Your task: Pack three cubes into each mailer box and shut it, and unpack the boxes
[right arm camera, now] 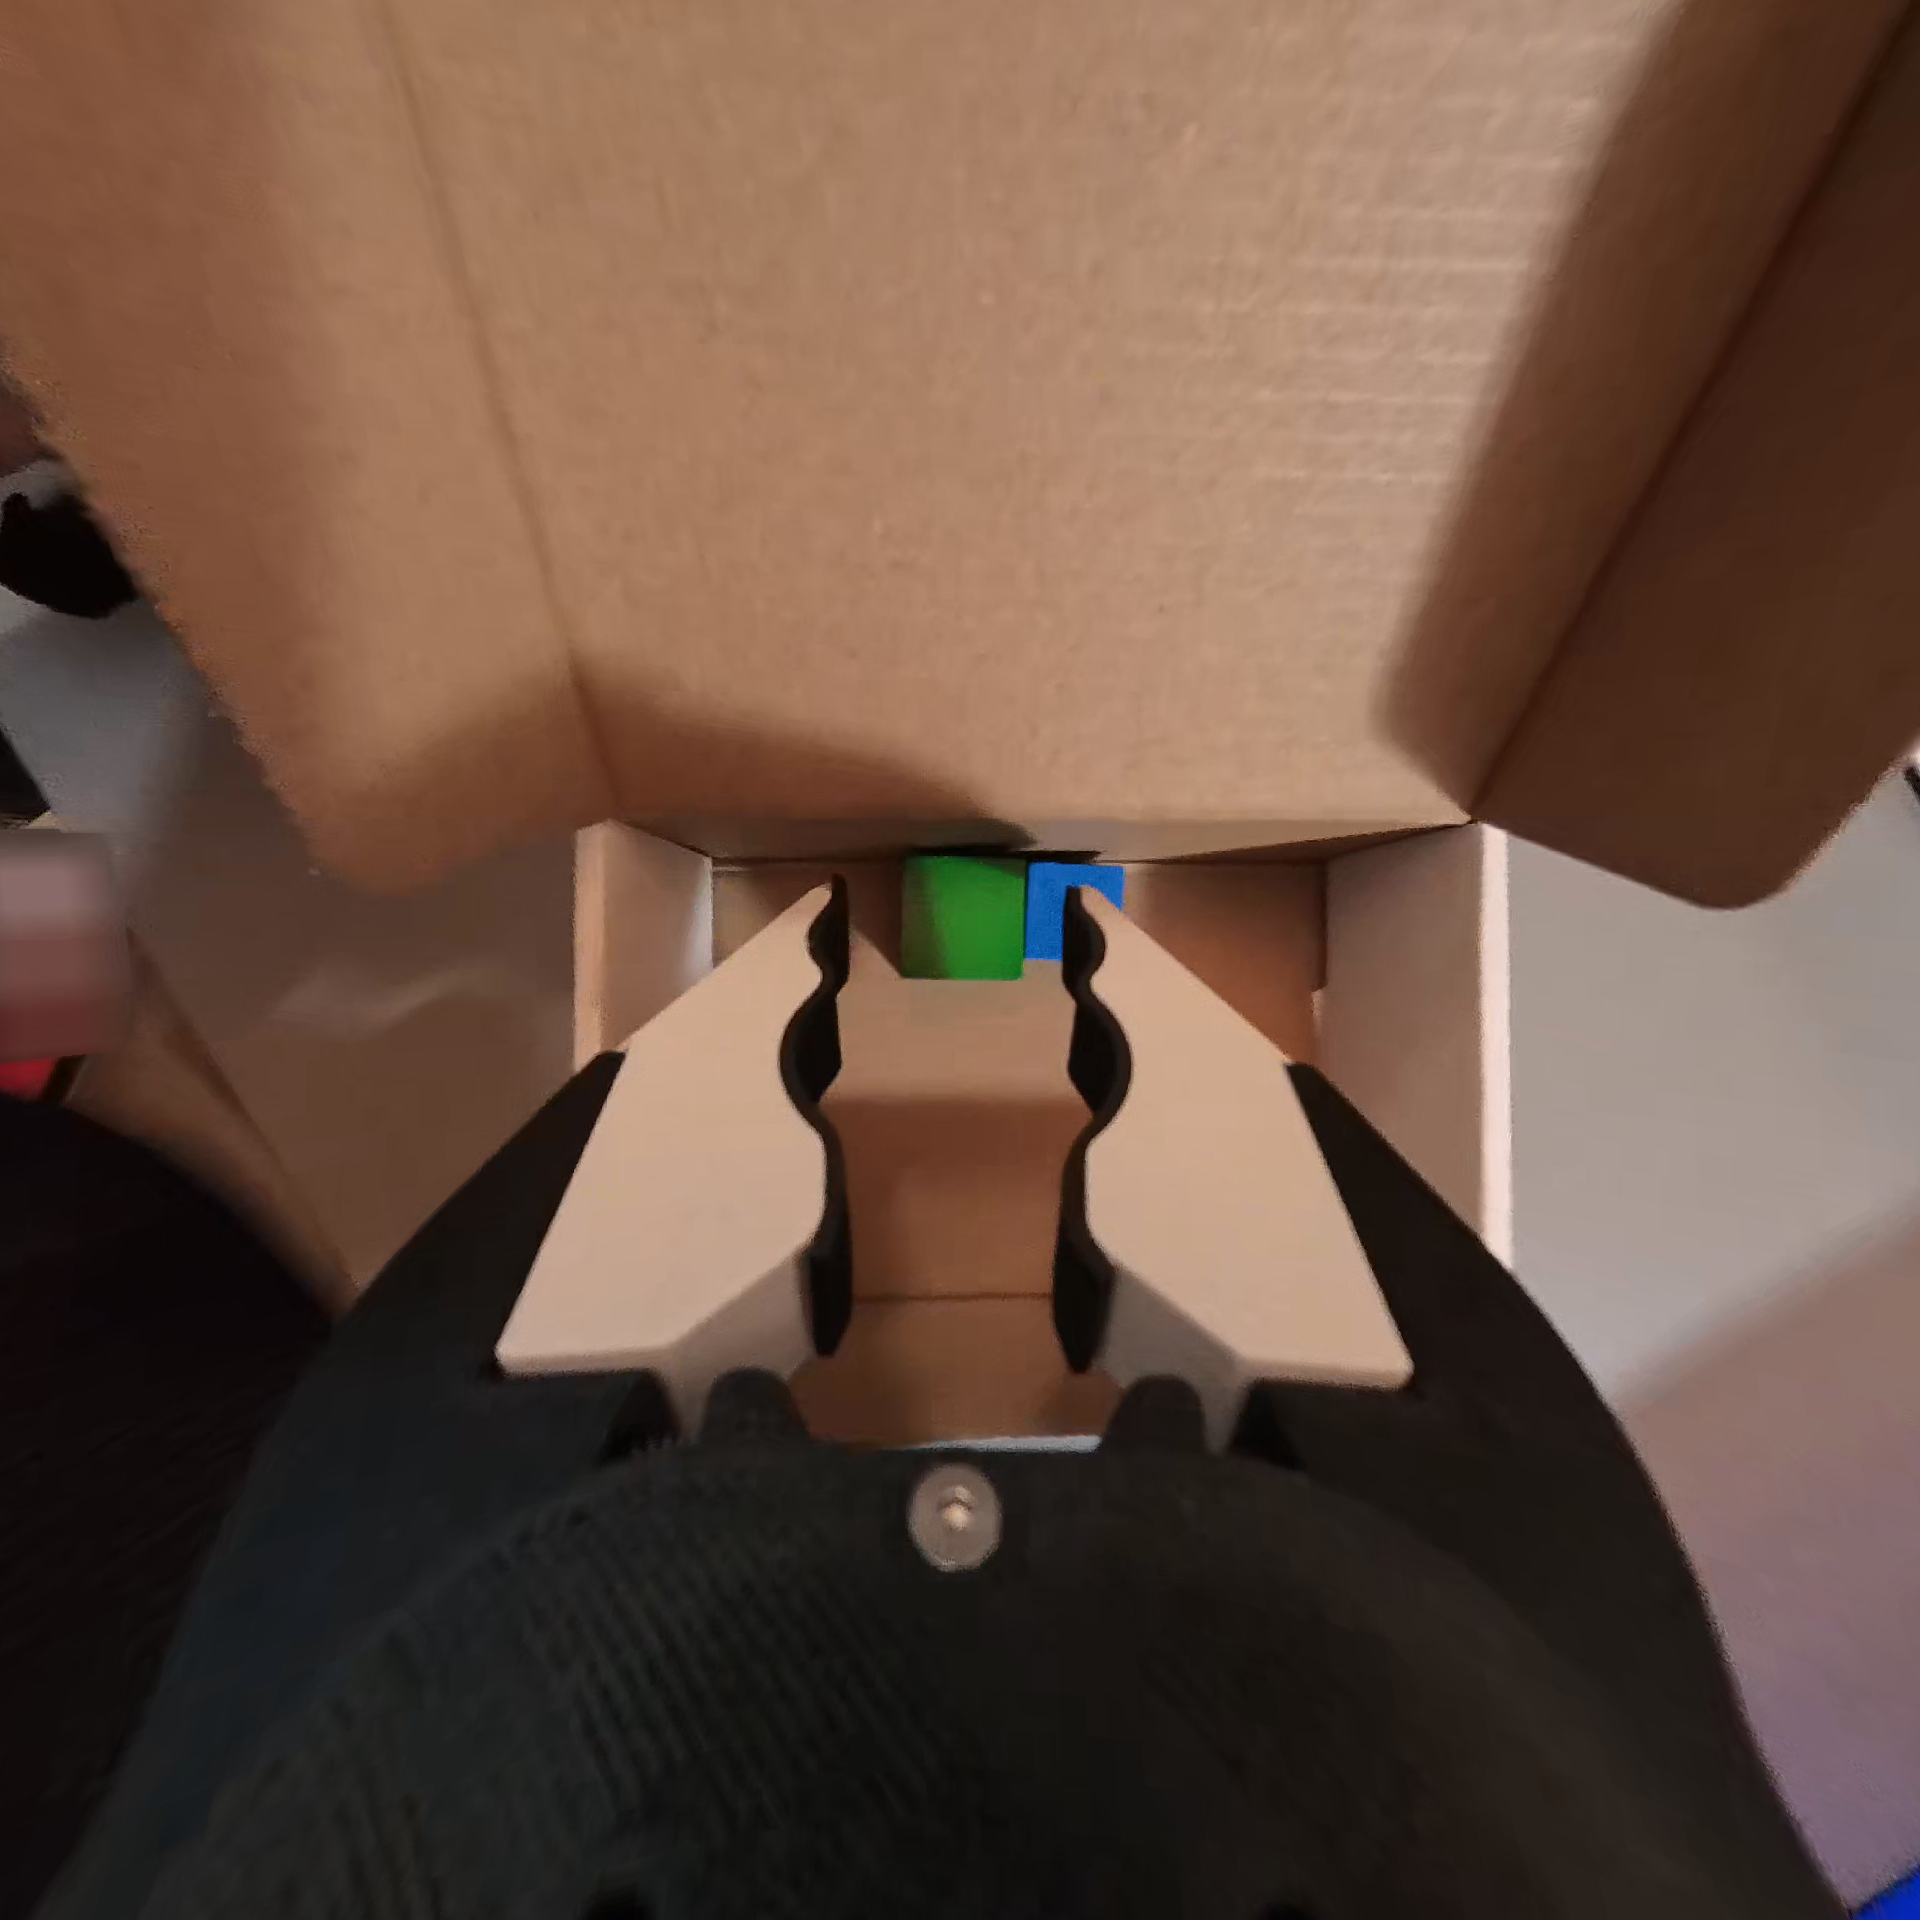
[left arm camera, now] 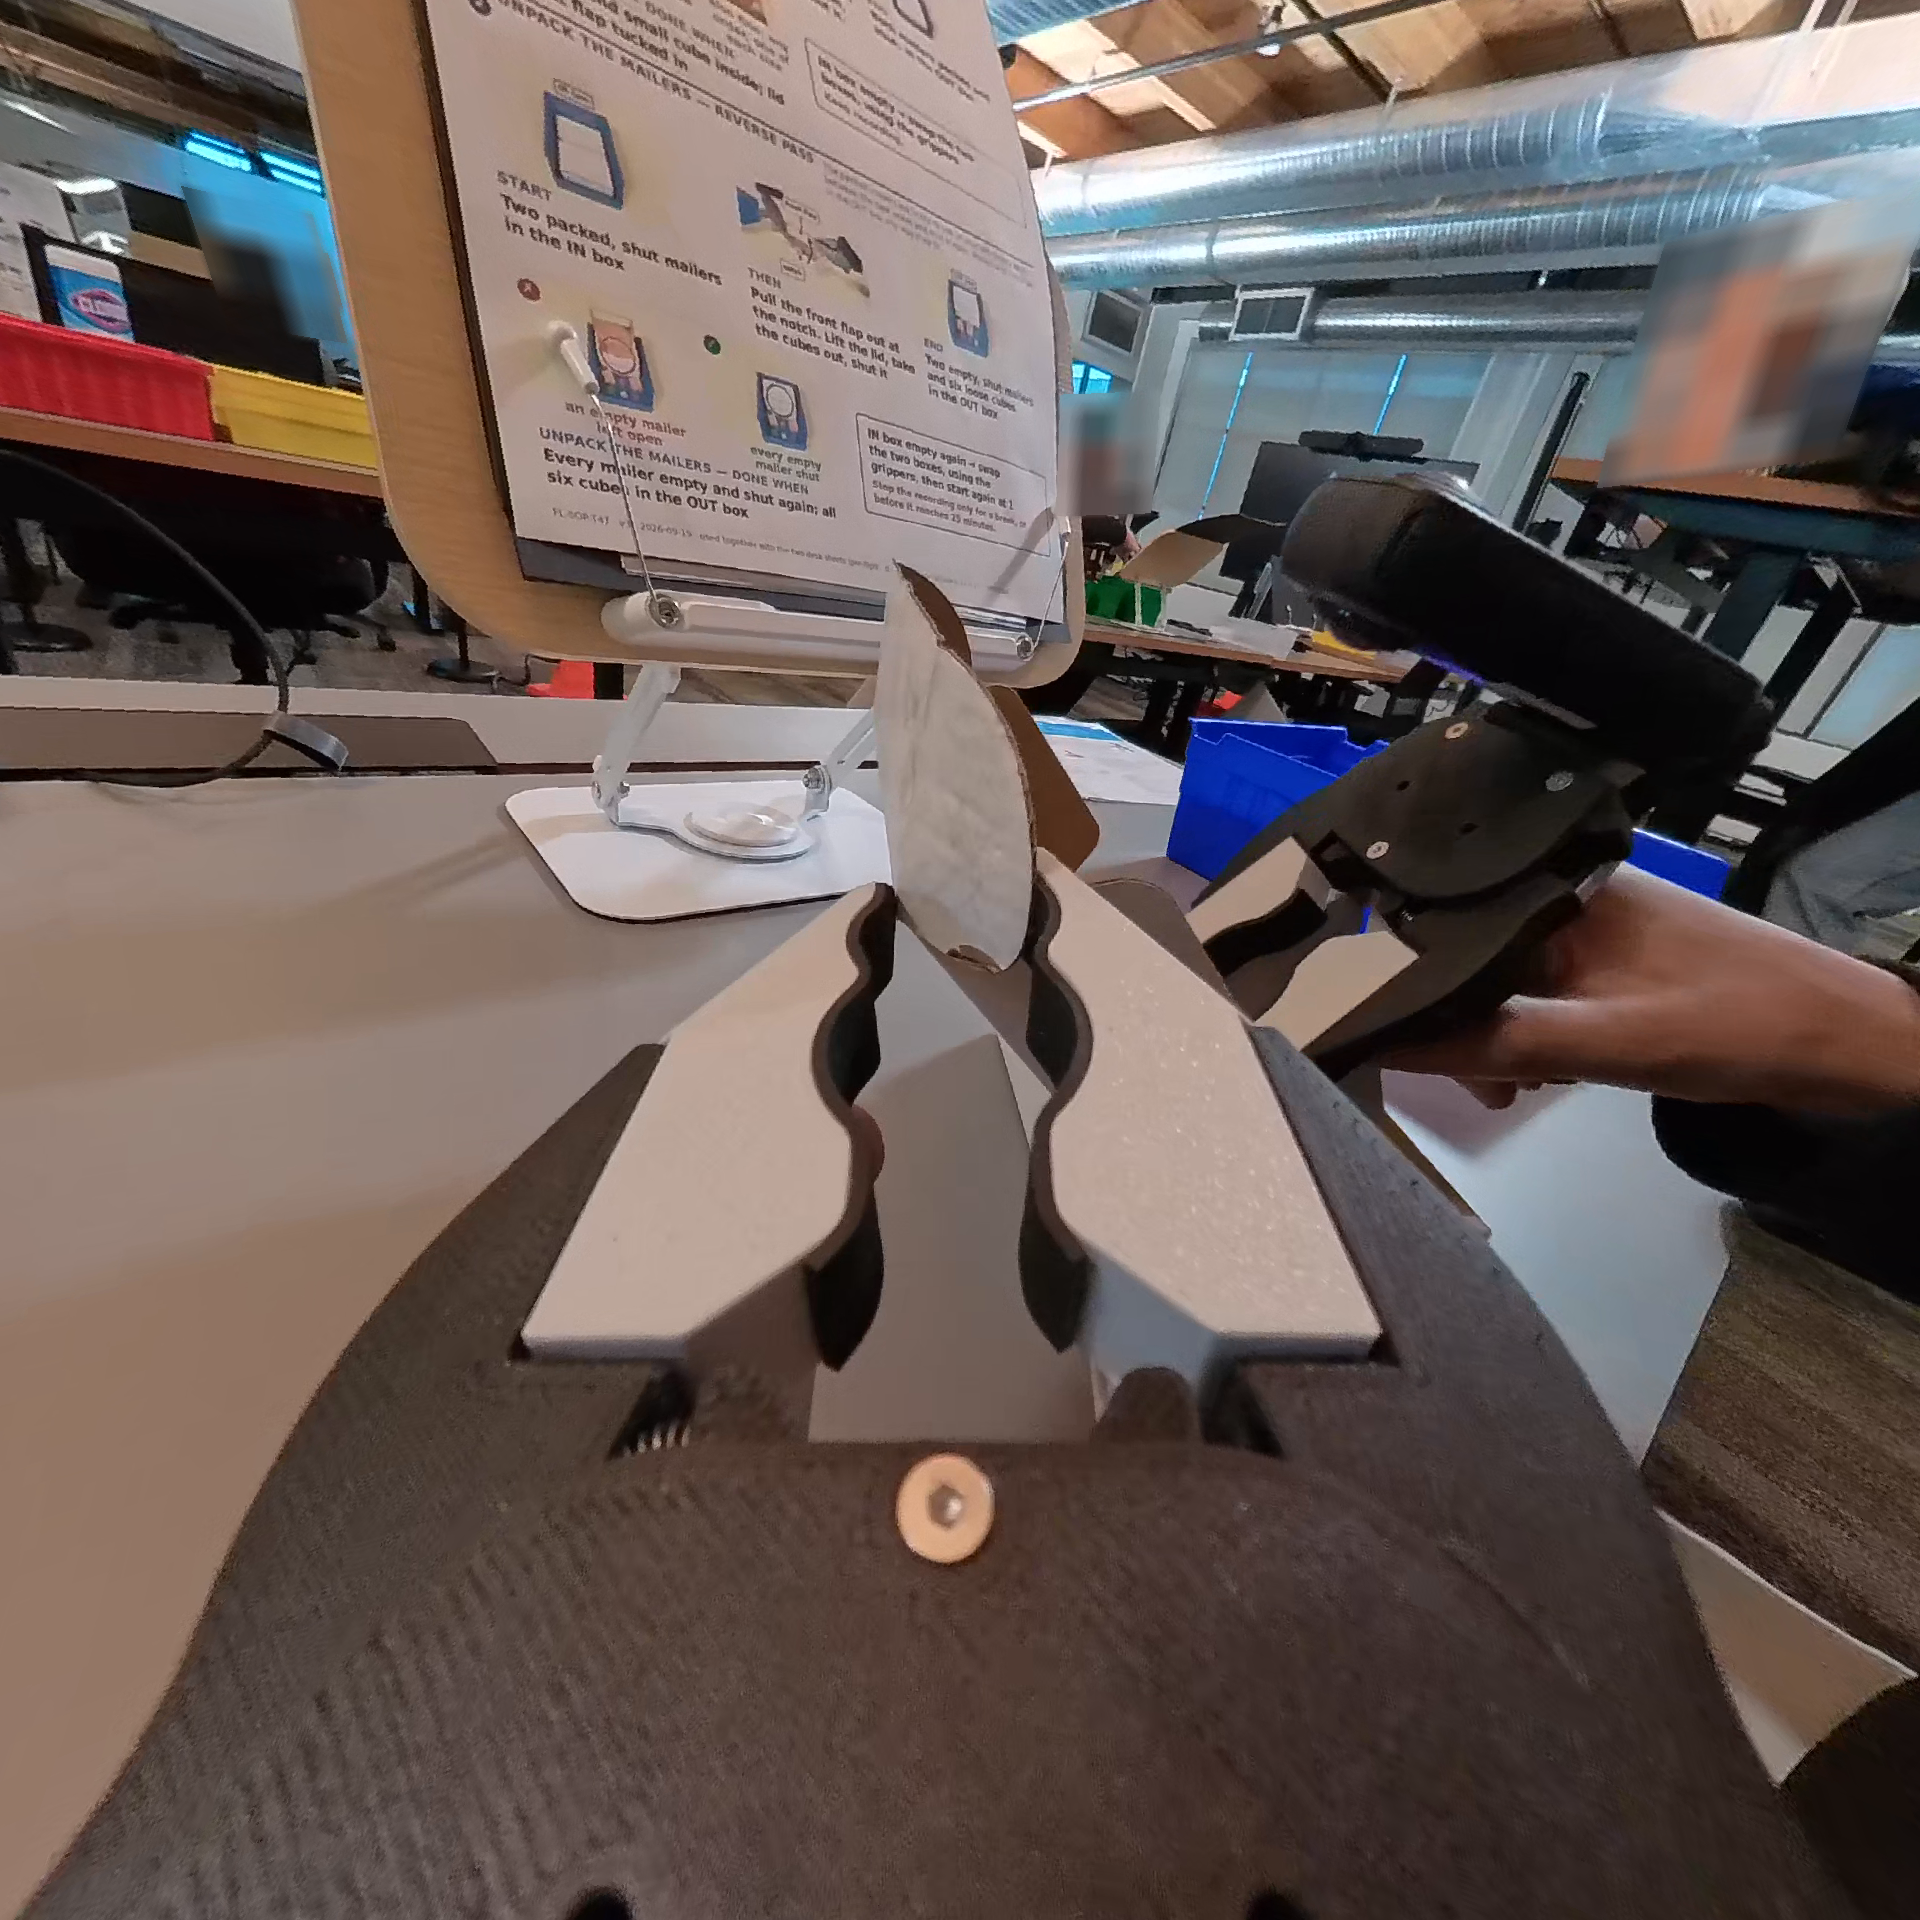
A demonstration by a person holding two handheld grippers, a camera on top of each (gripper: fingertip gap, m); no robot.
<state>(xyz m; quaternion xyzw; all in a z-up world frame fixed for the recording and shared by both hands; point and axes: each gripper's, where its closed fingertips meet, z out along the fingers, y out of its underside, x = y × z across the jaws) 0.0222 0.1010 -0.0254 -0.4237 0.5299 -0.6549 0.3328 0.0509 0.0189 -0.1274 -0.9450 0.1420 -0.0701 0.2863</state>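
In the left wrist view my left gripper (left arm camera: 961, 914) is shut on the mailer box's lid flap (left arm camera: 951, 769), a white-faced cardboard tab that stands upright between the tips. The right wrist view looks into the open mailer box (right arm camera: 1413, 1039); its raised brown lid (right arm camera: 935, 416) fills the upper frame. A green cube (right arm camera: 961, 930) and a blue cube (right arm camera: 1044, 920) sit side by side against the far wall. My right gripper (right arm camera: 956, 902) is open inside the box, its tips flanking the green cube; the right finger hides part of the blue cube. It also shows in the left wrist view (left arm camera: 1226, 956).
A document stand (left arm camera: 727, 312) with an instruction sheet rises behind the box on a white base (left arm camera: 665, 842). A blue bin (left arm camera: 1268, 790) sits at the back right. A person's hand (left arm camera: 1662, 1018) holds the right gripper. The table edge and carpet (left arm camera: 1787, 1403) lie to the right.
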